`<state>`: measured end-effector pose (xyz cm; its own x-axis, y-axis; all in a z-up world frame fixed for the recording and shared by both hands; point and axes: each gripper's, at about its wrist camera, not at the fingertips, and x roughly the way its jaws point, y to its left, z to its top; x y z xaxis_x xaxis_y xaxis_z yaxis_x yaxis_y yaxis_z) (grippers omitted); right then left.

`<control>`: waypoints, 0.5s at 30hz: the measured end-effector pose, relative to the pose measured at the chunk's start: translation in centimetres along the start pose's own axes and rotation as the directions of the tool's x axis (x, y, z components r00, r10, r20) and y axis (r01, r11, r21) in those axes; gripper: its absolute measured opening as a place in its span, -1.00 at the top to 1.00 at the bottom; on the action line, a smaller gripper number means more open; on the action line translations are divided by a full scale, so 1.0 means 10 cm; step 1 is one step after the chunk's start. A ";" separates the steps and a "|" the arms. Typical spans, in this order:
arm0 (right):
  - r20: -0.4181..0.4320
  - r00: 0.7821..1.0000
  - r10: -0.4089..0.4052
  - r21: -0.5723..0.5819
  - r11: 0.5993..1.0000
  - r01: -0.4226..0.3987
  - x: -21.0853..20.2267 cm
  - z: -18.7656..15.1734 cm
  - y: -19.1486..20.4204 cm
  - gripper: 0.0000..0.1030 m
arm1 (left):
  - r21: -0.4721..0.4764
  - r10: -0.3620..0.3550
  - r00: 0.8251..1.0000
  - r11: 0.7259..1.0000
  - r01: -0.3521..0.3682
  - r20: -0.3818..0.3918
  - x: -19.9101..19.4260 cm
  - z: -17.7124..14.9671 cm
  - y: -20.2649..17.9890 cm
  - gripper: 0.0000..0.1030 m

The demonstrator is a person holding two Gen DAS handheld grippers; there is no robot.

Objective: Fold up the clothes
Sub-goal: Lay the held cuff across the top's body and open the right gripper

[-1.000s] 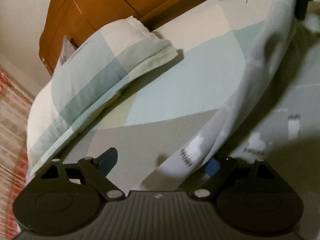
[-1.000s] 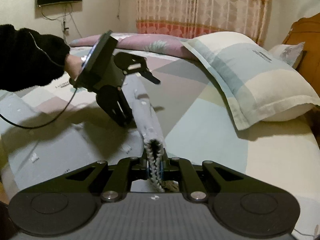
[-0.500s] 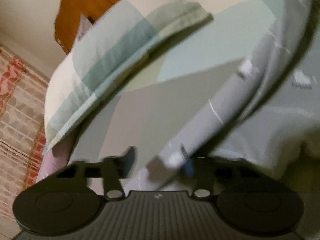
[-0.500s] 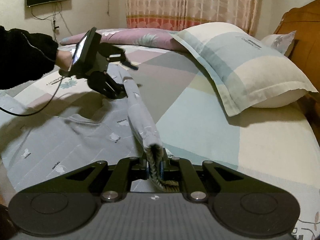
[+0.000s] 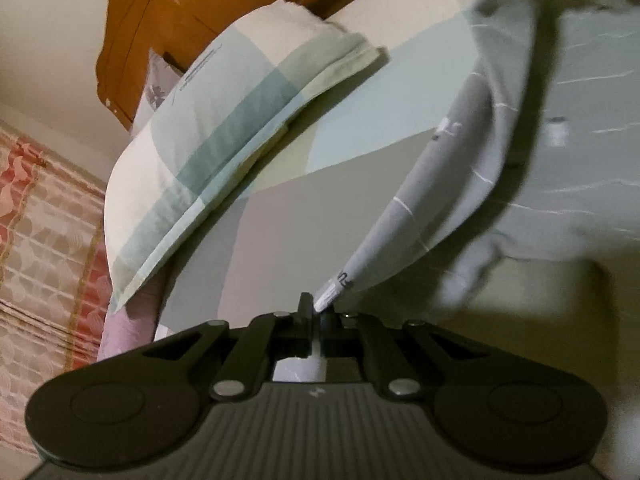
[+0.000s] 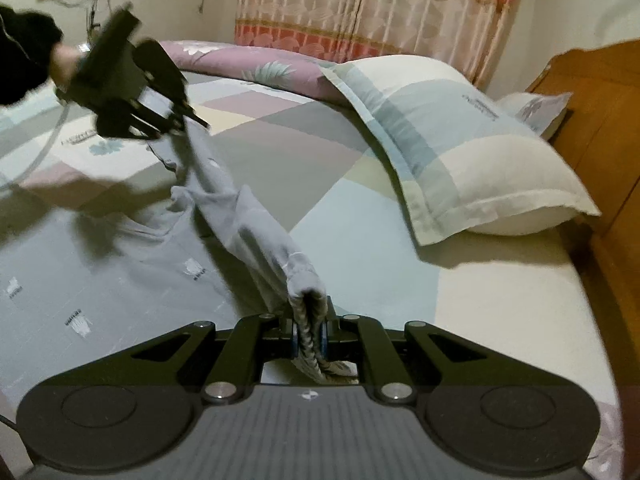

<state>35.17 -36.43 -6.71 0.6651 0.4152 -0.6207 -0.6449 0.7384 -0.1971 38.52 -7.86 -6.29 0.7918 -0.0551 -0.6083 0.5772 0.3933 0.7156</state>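
The grey garment (image 6: 248,216) lies on the bed (image 6: 500,300), its sleeve stretched between both claws: left claw (image 6: 182,120) and right claw (image 6: 310,334) each clamp it. A pillow (image 6: 460,152) sits just beyond the garment.

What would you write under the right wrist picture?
Right hand-held gripper and left hand-held gripper pinch a grey garment over the bed.

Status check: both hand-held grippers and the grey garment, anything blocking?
Left hand-held gripper shut on grey garment edge. Right hand-held gripper shut on its ribbed cuff. Sleeve strung between them above the bed. Pillow alongside, clear of the fabric.
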 end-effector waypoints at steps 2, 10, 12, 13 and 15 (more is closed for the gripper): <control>0.002 1.000 -0.015 -0.015 1.000 0.015 -0.04 0.00 0.02 0.78 | 0.005 -0.022 1.000 1.000 0.022 0.000 -0.21 -0.02 -0.05 0.98; 0.006 1.000 -0.022 -0.044 0.999 0.022 -0.24 -0.04 0.11 0.78 | 0.060 -0.078 0.996 0.995 0.075 0.038 -1.00 -0.13 -0.48 0.98; 0.008 1.000 -0.014 -0.039 0.999 0.015 -0.30 -0.06 0.11 0.78 | 0.049 -0.107 0.993 0.993 0.105 0.042 -1.13 -0.15 -0.58 0.98; 0.009 1.000 -0.010 -0.035 0.999 0.011 -0.33 -0.07 0.12 0.78 | 0.050 -0.116 0.992 0.992 0.114 0.043 -1.19 -0.15 -0.64 0.98; 0.010 1.000 -0.002 -0.029 1.000 0.002 -0.39 -0.10 0.13 0.78 | 0.042 -0.145 0.989 0.989 0.143 0.036 -1.27 -0.15 -0.73 0.99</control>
<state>31.38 -37.56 -5.30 0.6701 0.4193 -0.6125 -0.6540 0.7237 -0.2202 23.94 -8.62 -4.31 0.7067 -0.1445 -0.6926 0.6923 0.3429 0.6349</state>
